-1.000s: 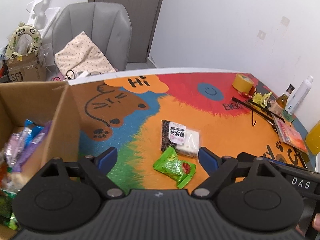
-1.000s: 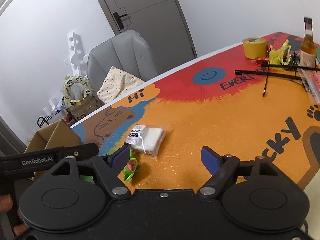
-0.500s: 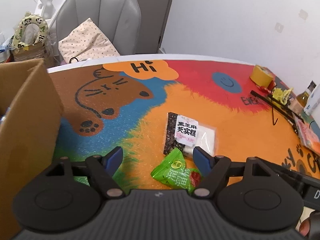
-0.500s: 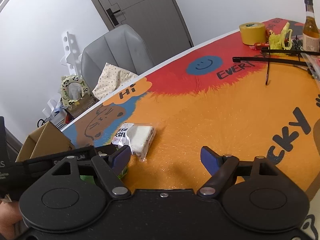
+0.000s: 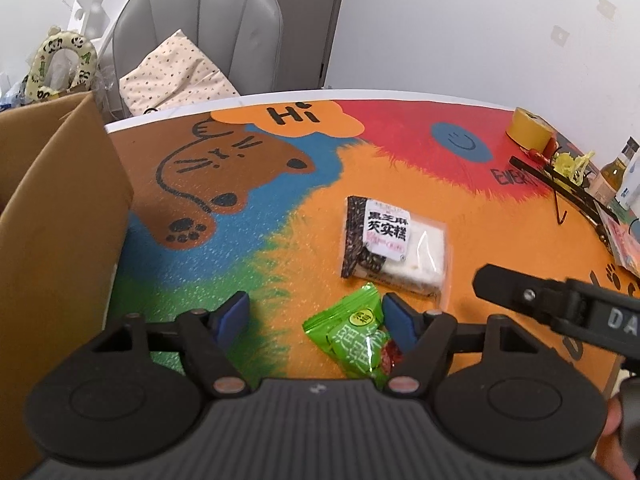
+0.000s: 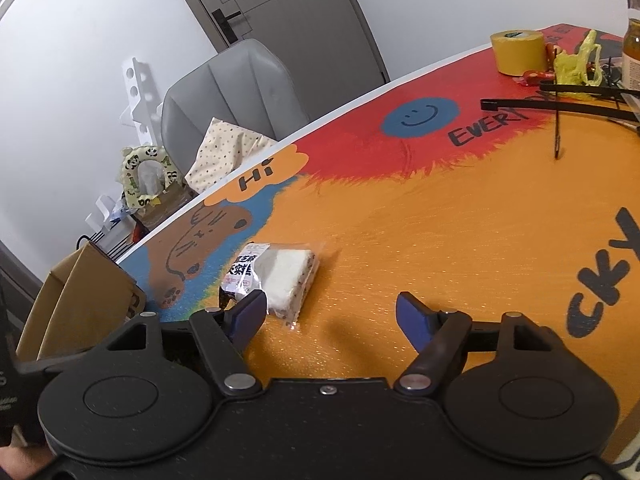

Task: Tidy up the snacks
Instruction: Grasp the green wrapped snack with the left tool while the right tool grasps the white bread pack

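Note:
A green snack packet [image 5: 352, 340] lies on the colourful table mat [image 5: 280, 220], inside my left gripper [image 5: 316, 318], close against the right finger [image 5: 398, 320]. The left jaws are closing and the left pad is still clear of the packet. A clear-wrapped black-and-white cake packet [image 5: 394, 244] lies just beyond it. In the right wrist view this cake packet [image 6: 276, 276] sits just ahead of the left finger of my right gripper [image 6: 331, 314]. The right jaws are closing too, with only the wrapper's near corner between them. A cardboard box [image 5: 60, 220] stands at the left.
A yellow tape roll [image 6: 518, 50], a bottle [image 6: 632, 40], a yellow-green bag [image 6: 576, 64] and black rods [image 6: 560, 108] crowd the far right of the table. A grey chair [image 5: 200, 40] with a dotted cushion stands behind the table. The right gripper's arm [image 5: 560, 300] reaches in beside the cake packet.
Both grippers have sunk toward the table and come nearer the packets. Their jaws have narrowed. The green packet now sits between the left fingers, and the box's inside has slid out of view.

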A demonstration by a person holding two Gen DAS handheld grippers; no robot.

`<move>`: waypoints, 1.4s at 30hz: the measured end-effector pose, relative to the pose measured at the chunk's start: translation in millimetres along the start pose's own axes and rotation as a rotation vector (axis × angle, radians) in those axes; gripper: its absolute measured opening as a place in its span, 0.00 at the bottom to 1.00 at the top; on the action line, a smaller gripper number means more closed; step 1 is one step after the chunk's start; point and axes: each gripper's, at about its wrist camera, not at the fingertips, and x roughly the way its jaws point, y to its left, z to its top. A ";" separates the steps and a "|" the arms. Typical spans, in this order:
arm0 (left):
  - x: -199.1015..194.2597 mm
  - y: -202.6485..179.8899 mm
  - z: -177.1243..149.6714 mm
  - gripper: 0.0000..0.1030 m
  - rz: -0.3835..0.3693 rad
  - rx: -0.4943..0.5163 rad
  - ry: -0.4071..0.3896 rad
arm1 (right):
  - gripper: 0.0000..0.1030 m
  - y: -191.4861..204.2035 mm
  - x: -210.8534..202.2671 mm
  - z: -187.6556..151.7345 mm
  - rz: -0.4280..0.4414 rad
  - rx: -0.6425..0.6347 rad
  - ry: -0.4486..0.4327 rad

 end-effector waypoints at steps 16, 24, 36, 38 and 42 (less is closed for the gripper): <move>-12.4 -0.2 -13.9 0.43 -0.009 0.064 0.015 | 0.71 11.6 -2.4 -4.9 0.015 -0.013 0.003; -13.4 2.5 -11.2 0.34 -0.012 0.072 0.000 | 0.71 17.2 2.1 -5.3 0.027 -0.021 0.011; -19.2 22.6 8.8 0.24 0.008 0.007 -0.072 | 0.71 35.5 25.3 6.1 0.033 -0.025 0.023; -20.3 25.4 11.1 0.24 0.011 0.001 -0.080 | 0.71 39.3 31.7 9.0 0.027 -0.022 0.027; -18.0 32.1 13.8 0.24 0.012 -0.020 -0.078 | 0.73 49.6 42.1 14.5 0.008 -0.027 0.032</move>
